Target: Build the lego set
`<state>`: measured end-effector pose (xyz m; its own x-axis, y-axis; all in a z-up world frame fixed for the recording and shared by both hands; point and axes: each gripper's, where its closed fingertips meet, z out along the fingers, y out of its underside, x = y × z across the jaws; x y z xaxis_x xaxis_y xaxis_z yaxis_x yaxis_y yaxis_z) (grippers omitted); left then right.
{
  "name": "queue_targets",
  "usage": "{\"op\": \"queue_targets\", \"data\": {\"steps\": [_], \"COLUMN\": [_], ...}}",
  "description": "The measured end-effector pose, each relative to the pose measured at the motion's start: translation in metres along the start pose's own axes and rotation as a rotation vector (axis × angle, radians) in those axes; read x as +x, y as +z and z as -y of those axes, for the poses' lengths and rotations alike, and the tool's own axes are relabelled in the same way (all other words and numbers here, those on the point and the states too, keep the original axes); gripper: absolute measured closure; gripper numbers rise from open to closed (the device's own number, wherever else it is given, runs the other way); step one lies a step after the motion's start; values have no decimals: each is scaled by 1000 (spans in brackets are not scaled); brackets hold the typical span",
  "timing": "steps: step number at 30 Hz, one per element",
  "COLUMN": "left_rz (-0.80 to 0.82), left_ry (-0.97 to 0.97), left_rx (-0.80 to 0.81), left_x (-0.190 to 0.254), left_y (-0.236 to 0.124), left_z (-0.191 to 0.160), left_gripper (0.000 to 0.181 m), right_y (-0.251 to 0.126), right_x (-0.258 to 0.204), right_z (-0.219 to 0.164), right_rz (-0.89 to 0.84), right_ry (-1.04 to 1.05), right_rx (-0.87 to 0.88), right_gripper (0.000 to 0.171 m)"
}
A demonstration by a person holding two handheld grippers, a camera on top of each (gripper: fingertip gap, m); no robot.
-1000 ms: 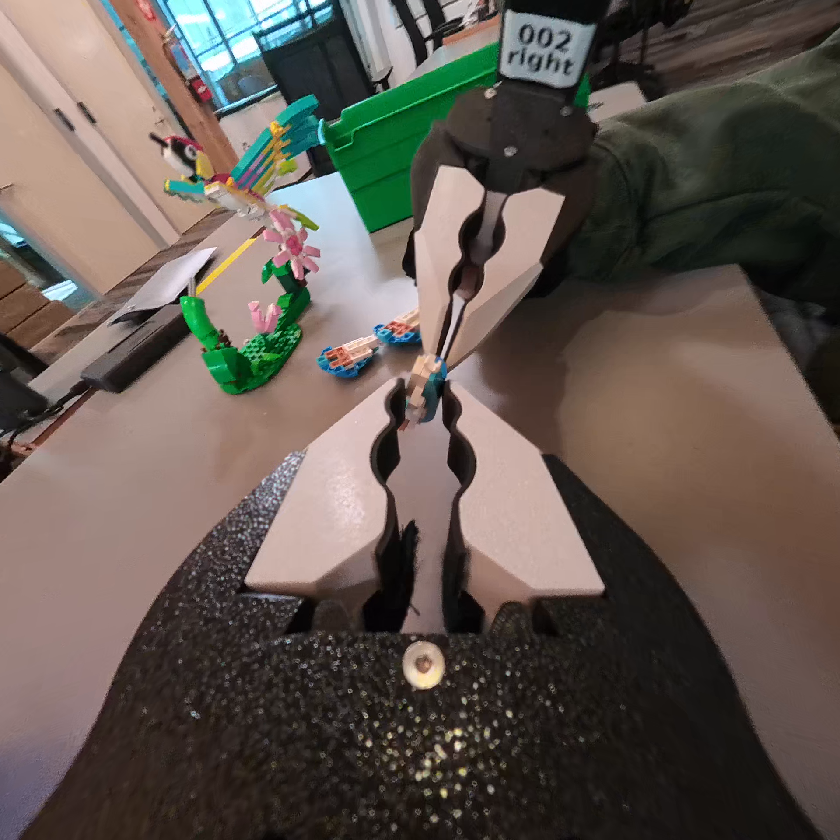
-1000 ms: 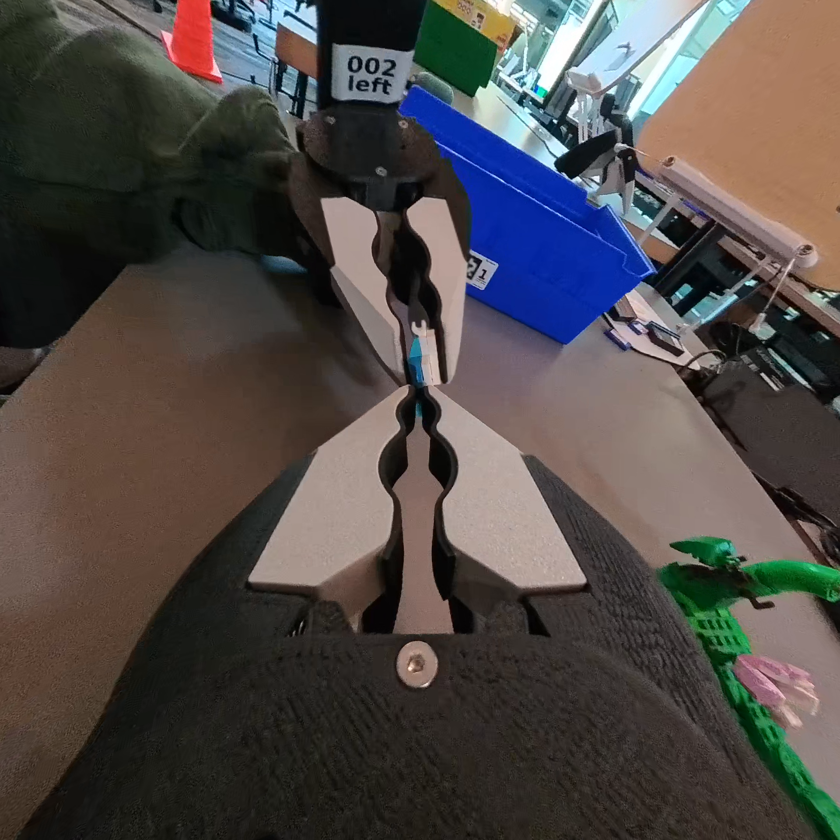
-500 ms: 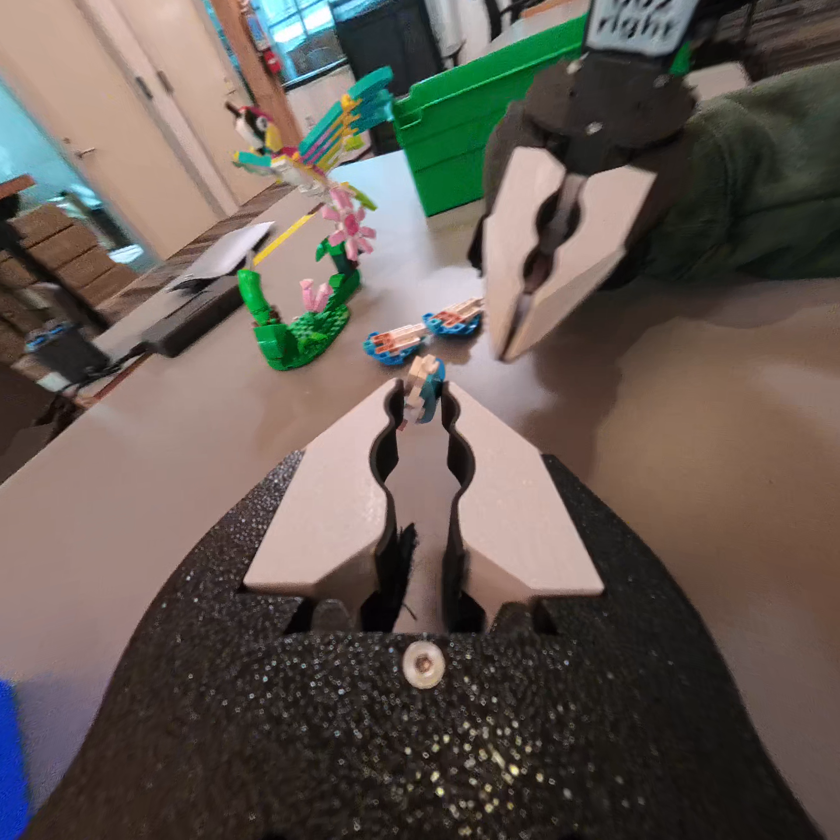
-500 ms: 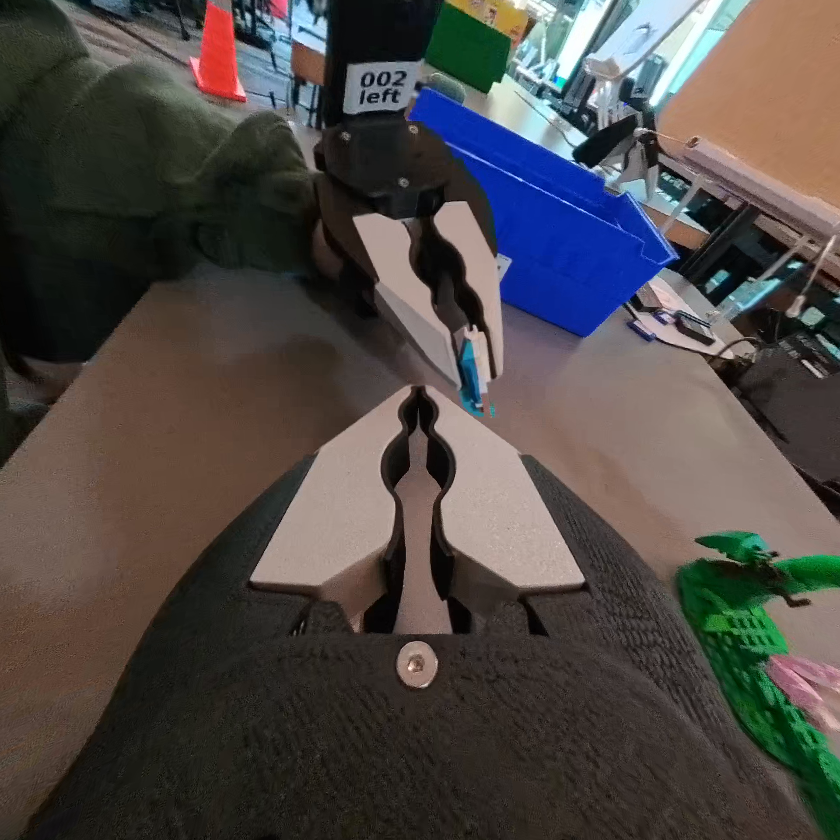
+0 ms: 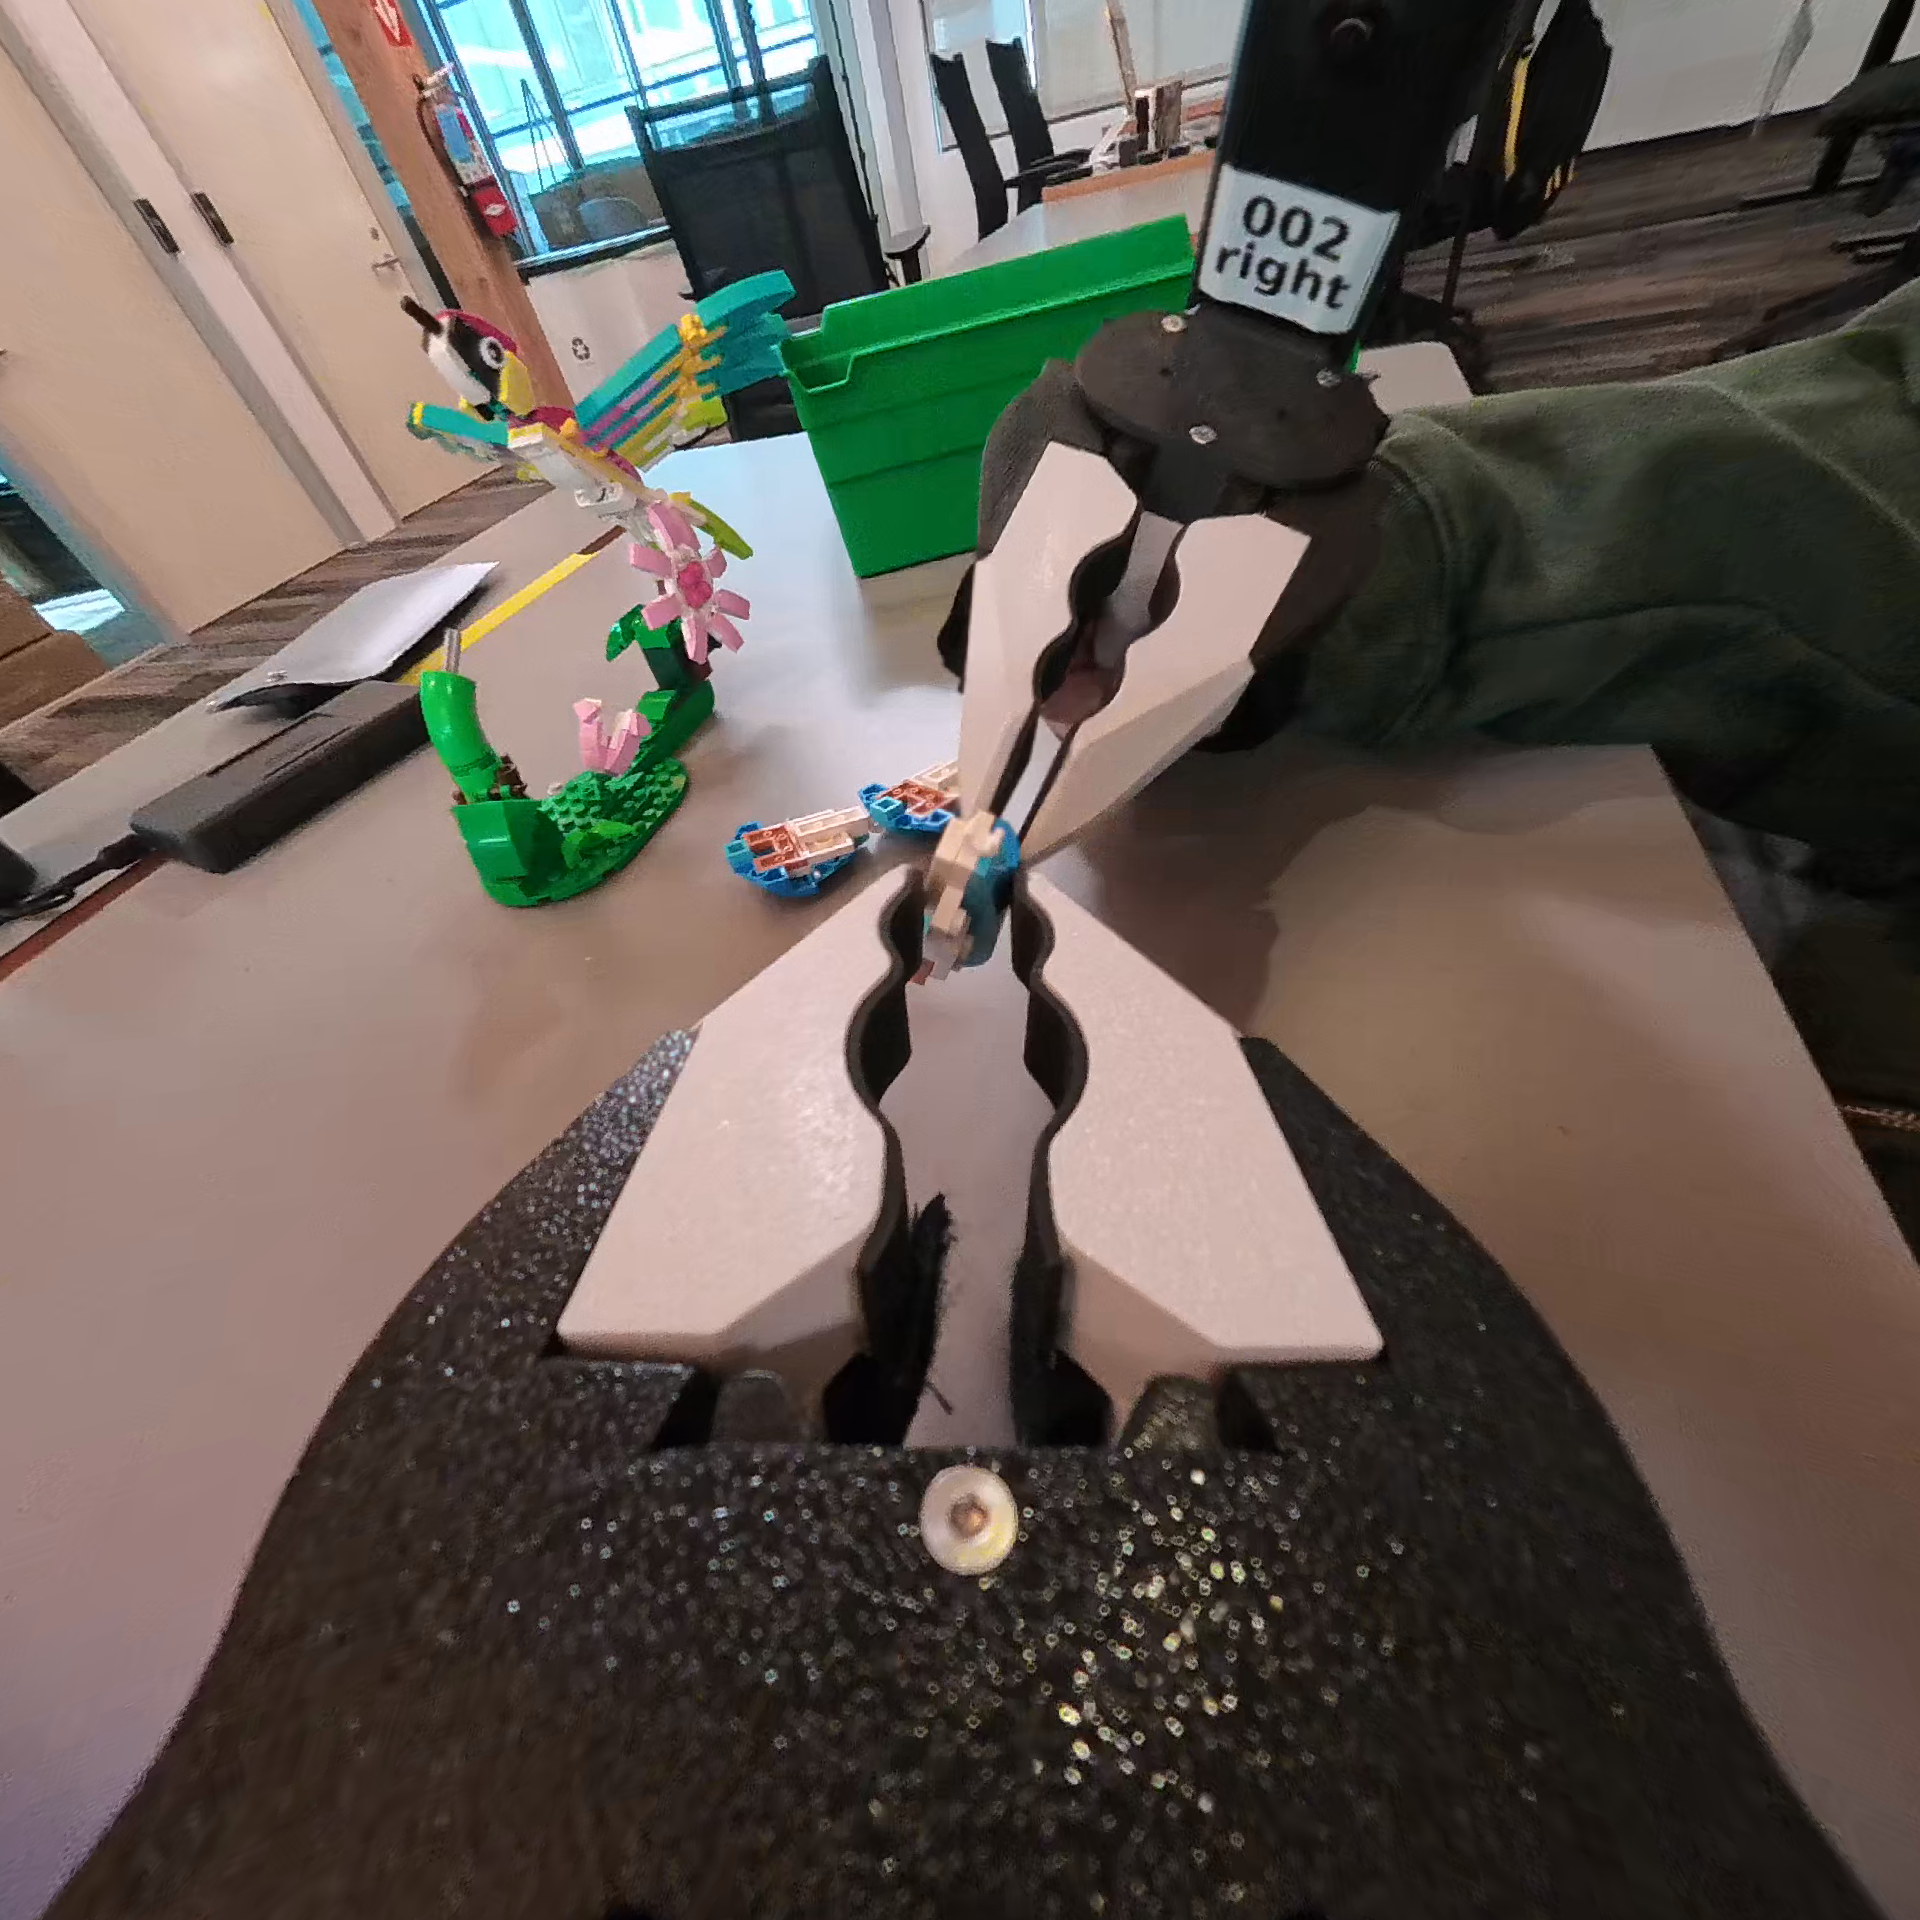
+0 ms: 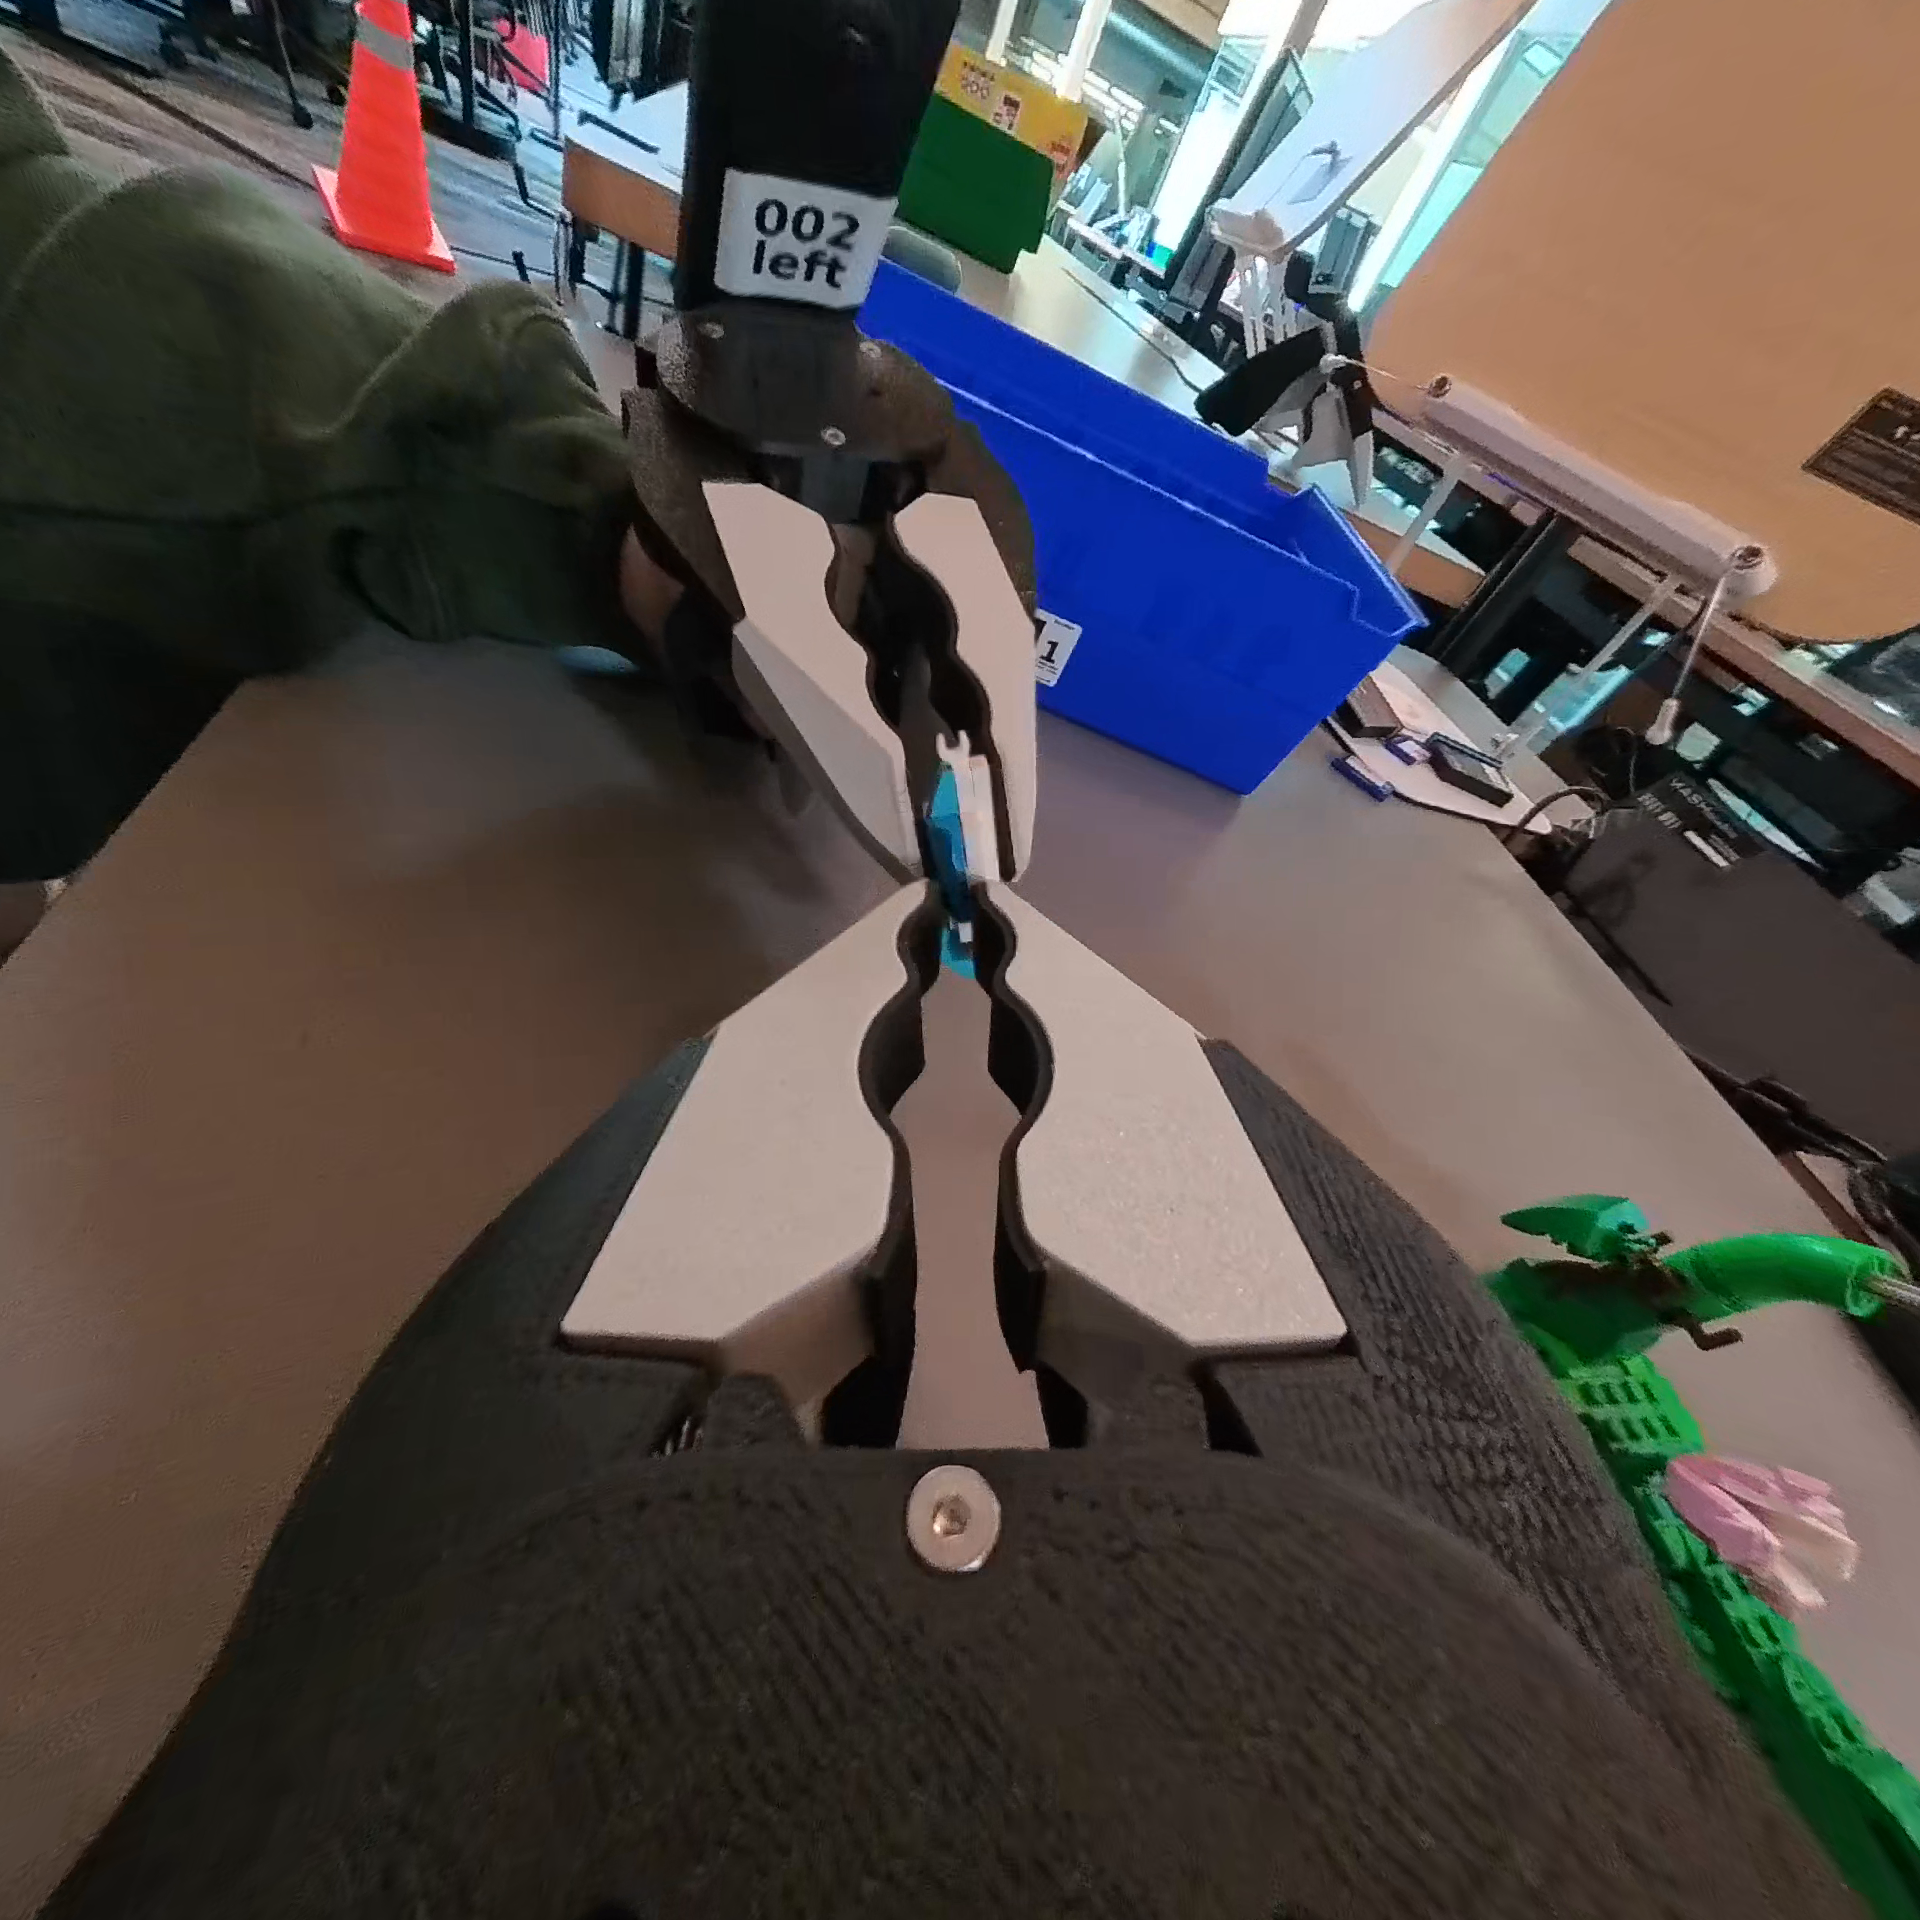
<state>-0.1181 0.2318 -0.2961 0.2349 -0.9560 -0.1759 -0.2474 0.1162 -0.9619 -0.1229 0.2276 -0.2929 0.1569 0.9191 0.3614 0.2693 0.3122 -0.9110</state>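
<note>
Green bin [image 5: 977,416] at 12 o'clock on the counter [image 5: 364,1039] in left wrist view, tall side wall facing camera; contents not visible. Blue bin [image 6: 1164,582] at 1 o'clock in right wrist view, rim seen from low angle; inside hidden too.

Small brick piece [image 5: 964,883], white and blue w/ a pink bit, pinched between both tools, above the counter at center. Long axis approx. 12-to-6 in left wrist view, white face toward 9, blue toward 3. In right wrist view same piece [image 6: 954,883] seen edge-on, thin blue strip w/ white plate at top, running 12 to 6.

Left gripper [image 5: 961,914]: jaws narrow, closed on lower end of the piece. Right gripper [image 6: 961,930]: jaws narrow, tips clamped on the blue end. Each tool facing the other, tips nearly meeting; green sleeve [image 5: 1662,582] behind the far one.

Only in left wrist view: toy bird [image 5: 582,405] w/ teal and yellow wings over pink flowers [image 5: 691,597] on a green brick base [image 5: 566,821] at 10 o'clock; two more blue-and-pink pieces [image 5: 800,847] lying on counter just beyond the jaws; grey sheet [image 5: 364,623] and black box at 9.

Only in right wrist view: orange cone [image 6: 382,135] at 11 o'clock, lamp [image 6: 1590,499] and cluttered desk at 2, green base w/ pink bud at 4–5, blurred.
</note>
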Motion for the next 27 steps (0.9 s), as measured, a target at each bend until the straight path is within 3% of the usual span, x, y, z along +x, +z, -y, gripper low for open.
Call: {"op": "queue_targets", "data": {"steps": [1,2,5,12,18,27], "left_rz": [-5,3,2,-137,-171,-33], "left_ry": [-4,-5,-4,-136,-171,-81], "left_rx": [8,25,53,174,145,48], "left_x": [1,0,2,14,18,7], "left_y": [0,-1,-1,-7,-3,8], "left_z": [1,4,8,25,23,12], "left_gripper": [169,167,134,168,164,170], "right_y": [-1,-1,-6,-14,-17,-17], "right_x": [0,1,1,-4,-2,3], "right_z": [1,2,9,25,29,23], "right_rz": [11,19,61,183,184,131], "right_ry": [22,49,144,301,320,273], "right_rx": [6,19,76,196,230,179], "right_gripper": [169,169,170,170,170,171]}}
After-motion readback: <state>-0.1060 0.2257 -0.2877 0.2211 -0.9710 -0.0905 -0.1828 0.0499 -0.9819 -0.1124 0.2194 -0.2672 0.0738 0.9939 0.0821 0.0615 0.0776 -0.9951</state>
